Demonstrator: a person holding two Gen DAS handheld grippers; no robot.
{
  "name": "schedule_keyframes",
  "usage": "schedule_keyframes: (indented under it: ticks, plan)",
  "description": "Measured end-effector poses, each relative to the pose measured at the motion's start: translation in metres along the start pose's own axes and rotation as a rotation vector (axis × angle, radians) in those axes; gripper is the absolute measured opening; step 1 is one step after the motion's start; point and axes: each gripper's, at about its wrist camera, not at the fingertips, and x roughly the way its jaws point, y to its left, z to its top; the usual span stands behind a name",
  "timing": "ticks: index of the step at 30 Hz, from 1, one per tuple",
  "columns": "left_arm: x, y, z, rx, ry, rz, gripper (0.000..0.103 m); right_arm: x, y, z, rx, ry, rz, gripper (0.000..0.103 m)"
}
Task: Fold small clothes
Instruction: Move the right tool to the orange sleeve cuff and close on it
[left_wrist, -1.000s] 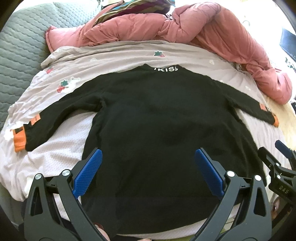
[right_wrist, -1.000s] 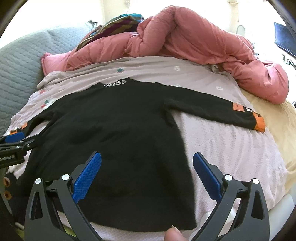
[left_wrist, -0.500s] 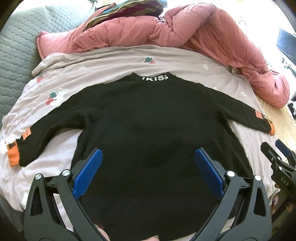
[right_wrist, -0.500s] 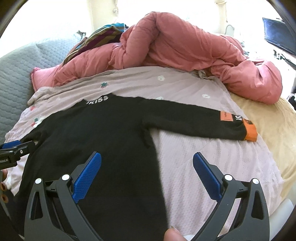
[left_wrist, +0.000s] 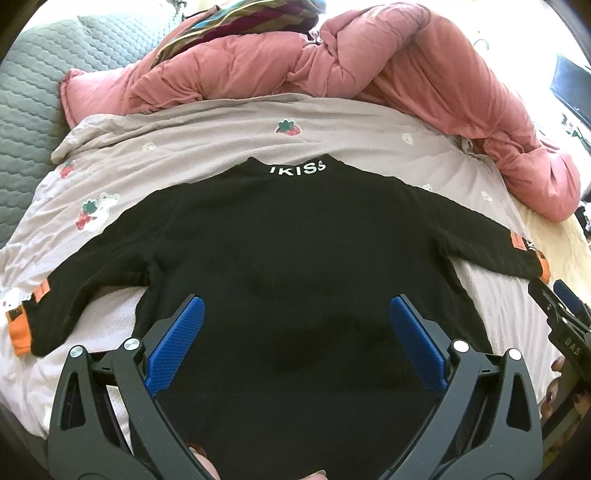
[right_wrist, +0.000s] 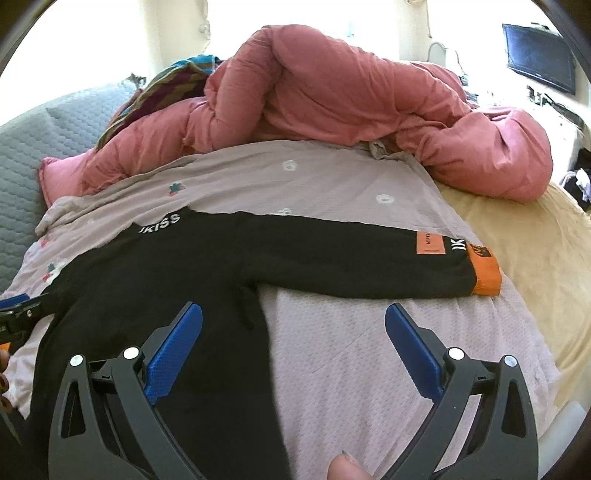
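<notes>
A small black long-sleeved top (left_wrist: 295, 251) lies flat on the bed, collar away from me, both sleeves spread out, with orange cuffs. My left gripper (left_wrist: 295, 314) is open and empty above the lower middle of the top. My right gripper (right_wrist: 293, 317) is open and empty, over the top's (right_wrist: 184, 280) right side edge below the right sleeve (right_wrist: 369, 258). The right sleeve's orange cuff (right_wrist: 485, 275) lies at the right. The right gripper also shows at the right edge of the left wrist view (left_wrist: 565, 317).
The top rests on a pale mauve strawberry-print sheet (left_wrist: 258, 136). A bunched pink duvet (left_wrist: 369, 62) lies along the far side and right. A grey quilted headboard (left_wrist: 29, 92) is at the left. A yellow blanket (right_wrist: 535, 258) covers the bed's right part.
Both grippers have pulled back and shifted right relative to the top; the right wrist view now centres on the right sleeve and armpit. Both stay open and empty.
</notes>
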Motion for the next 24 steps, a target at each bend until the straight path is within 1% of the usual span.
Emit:
schedule_keyframes:
  ticks: [3,7,17,24]
  plan:
    - [0.005,0.001,0.005,-0.007,0.003,0.002,0.094,0.005,-0.010,0.004,0.020,-0.006,-0.018,0.099]
    - [0.014,0.004,0.013,-0.018,0.014,0.007,0.094,0.012,-0.030,0.009,0.084,-0.003,-0.026,0.099]
    - [0.030,0.010,0.029,-0.027,0.021,0.018,0.094,0.024,-0.080,0.024,0.139,-0.012,-0.160,0.099]
    - [0.043,0.014,0.044,-0.034,0.027,0.030,0.094,0.029,-0.122,0.027,0.196,-0.005,-0.216,0.099]
